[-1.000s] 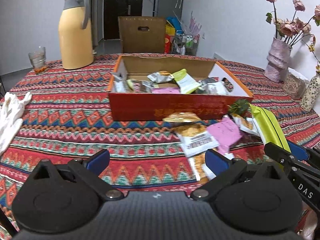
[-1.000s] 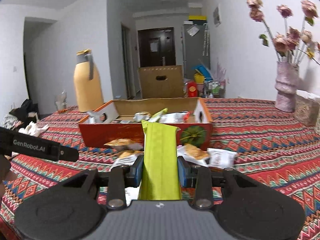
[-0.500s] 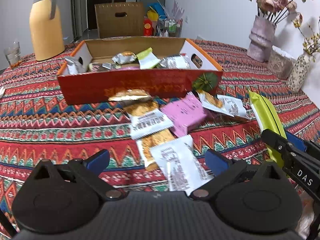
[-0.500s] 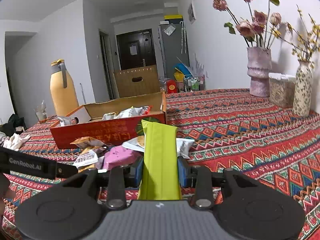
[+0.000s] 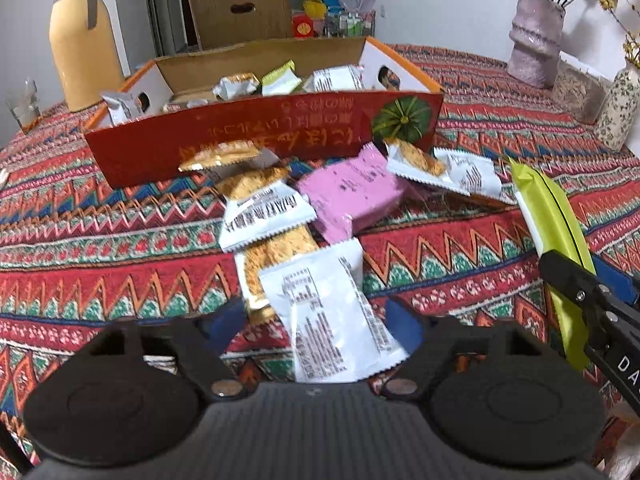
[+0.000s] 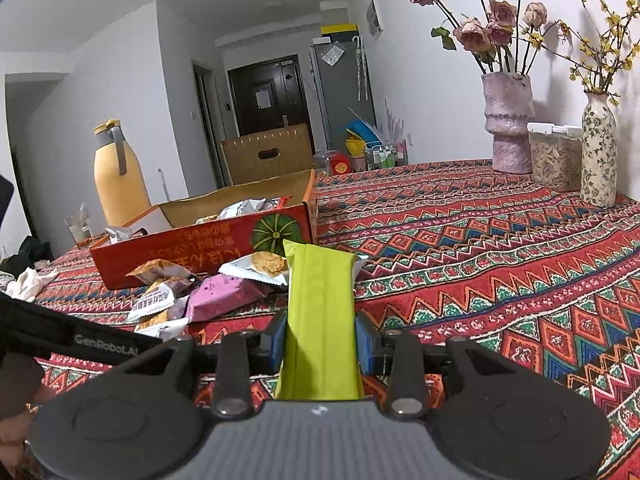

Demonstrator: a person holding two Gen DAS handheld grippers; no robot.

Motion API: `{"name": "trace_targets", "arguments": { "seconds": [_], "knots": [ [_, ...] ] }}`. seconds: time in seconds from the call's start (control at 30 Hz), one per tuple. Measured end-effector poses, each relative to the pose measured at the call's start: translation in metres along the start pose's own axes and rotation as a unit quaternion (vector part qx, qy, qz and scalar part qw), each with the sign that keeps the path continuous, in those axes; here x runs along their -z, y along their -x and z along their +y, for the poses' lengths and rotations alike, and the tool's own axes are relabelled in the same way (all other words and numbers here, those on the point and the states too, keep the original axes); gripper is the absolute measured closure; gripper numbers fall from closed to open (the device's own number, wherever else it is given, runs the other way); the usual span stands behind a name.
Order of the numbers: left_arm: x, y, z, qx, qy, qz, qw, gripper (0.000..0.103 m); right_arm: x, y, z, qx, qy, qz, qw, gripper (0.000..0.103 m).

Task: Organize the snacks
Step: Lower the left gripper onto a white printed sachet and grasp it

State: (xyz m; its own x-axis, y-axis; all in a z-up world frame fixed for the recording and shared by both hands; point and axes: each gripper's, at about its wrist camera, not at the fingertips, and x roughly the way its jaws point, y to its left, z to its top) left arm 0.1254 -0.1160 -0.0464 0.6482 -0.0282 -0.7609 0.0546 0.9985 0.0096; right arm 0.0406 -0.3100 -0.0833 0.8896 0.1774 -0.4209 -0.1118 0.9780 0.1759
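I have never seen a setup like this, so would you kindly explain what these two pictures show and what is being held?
There is no robot here: a person holds a pair of hand-operated tongs in each hand, and each pair carries a wide-angle camera looking forward along its two fingers. One picture comes from the left tongs, the other from the right tongs.

On the patterned tablecloth stands a red cardboard box partly filled with snack packets, with more packets loose in front, among them a pink packet.

The right tongs are shut on a green packet. The left tongs are closing around a white packet, with the pads not yet pressing on it.
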Motion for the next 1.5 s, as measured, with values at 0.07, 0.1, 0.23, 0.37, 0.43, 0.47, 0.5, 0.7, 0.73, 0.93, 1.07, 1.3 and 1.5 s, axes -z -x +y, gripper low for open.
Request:
{"name": "trace_targets", "arguments": {
  "seconds": [0.07, 0.1, 0.23, 0.37, 0.43, 0.47, 0.5, 0.7, 0.73, 0.93, 1.07, 1.3, 1.5],
  "knots": [
    [0.001, -0.001, -0.002, 0.0, -0.002, 0.004, 1.0, 0.042, 0.0, 0.0, 0.002, -0.002, 0.001, 0.001, 1.0, 0.069],
    [0.001, 0.0, -0.002, -0.002, -0.004, 0.001, 1.0, 0.048, 0.001, 0.0, 0.002, -0.003, 0.002, 0.001, 1.0, 0.069],
    [0.002, 0.002, -0.002, 0.004, -0.006, 0.0, 1.0, 0.055, 0.001, 0.001, 0.006, -0.005, 0.007, 0.0, 1.0, 0.069],
    [0.004, 0.005, 0.0, 0.004, -0.007, -0.003, 1.0, 0.056, 0.0, 0.003, 0.009, -0.005, 0.011, -0.001, 1.0, 0.069],
    [0.005, 0.008, 0.001, 0.004, -0.008, -0.008, 0.9999, 0.056, 0.0, 0.003, 0.01, -0.004, 0.012, -0.002, 1.0, 0.069],
    [0.005, 0.009, 0.001, 0.003, -0.01, -0.011, 0.9999, 0.056, 0.0, 0.003, 0.011, -0.004, 0.013, -0.002, 1.0, 0.069],
    [0.005, 0.011, 0.001, 0.003, -0.011, -0.014, 0.9998, 0.056, 0.0, 0.004, 0.011, -0.004, 0.013, -0.003, 1.0, 0.069],
    [0.005, 0.026, 0.008, 0.014, -0.011, -0.038, 0.9991, 0.056, -0.003, 0.007, 0.015, -0.002, 0.016, -0.009, 1.0, 0.069],
    [0.005, 0.03, 0.01, 0.015, -0.011, -0.042, 0.9989, 0.056, -0.004, 0.007, 0.016, -0.002, 0.018, -0.01, 1.0, 0.069],
    [0.0, 0.043, 0.02, 0.022, -0.003, -0.069, 0.9974, 0.056, -0.01, 0.006, 0.025, -0.003, 0.028, -0.016, 0.999, 0.069],
    [-0.008, 0.051, 0.028, 0.025, 0.002, -0.087, 0.9959, 0.056, -0.018, 0.003, 0.031, -0.001, 0.039, -0.024, 0.999, 0.069],
    [-0.031, 0.063, 0.047, 0.018, 0.022, -0.124, 0.9919, 0.056, -0.042, -0.007, 0.043, -0.003, 0.053, -0.046, 0.998, 0.069],
    [-0.055, 0.067, 0.066, 0.012, 0.042, -0.151, 0.9876, 0.056, -0.067, -0.021, 0.058, -0.013, 0.058, -0.066, 0.996, 0.069]
  ]
}}
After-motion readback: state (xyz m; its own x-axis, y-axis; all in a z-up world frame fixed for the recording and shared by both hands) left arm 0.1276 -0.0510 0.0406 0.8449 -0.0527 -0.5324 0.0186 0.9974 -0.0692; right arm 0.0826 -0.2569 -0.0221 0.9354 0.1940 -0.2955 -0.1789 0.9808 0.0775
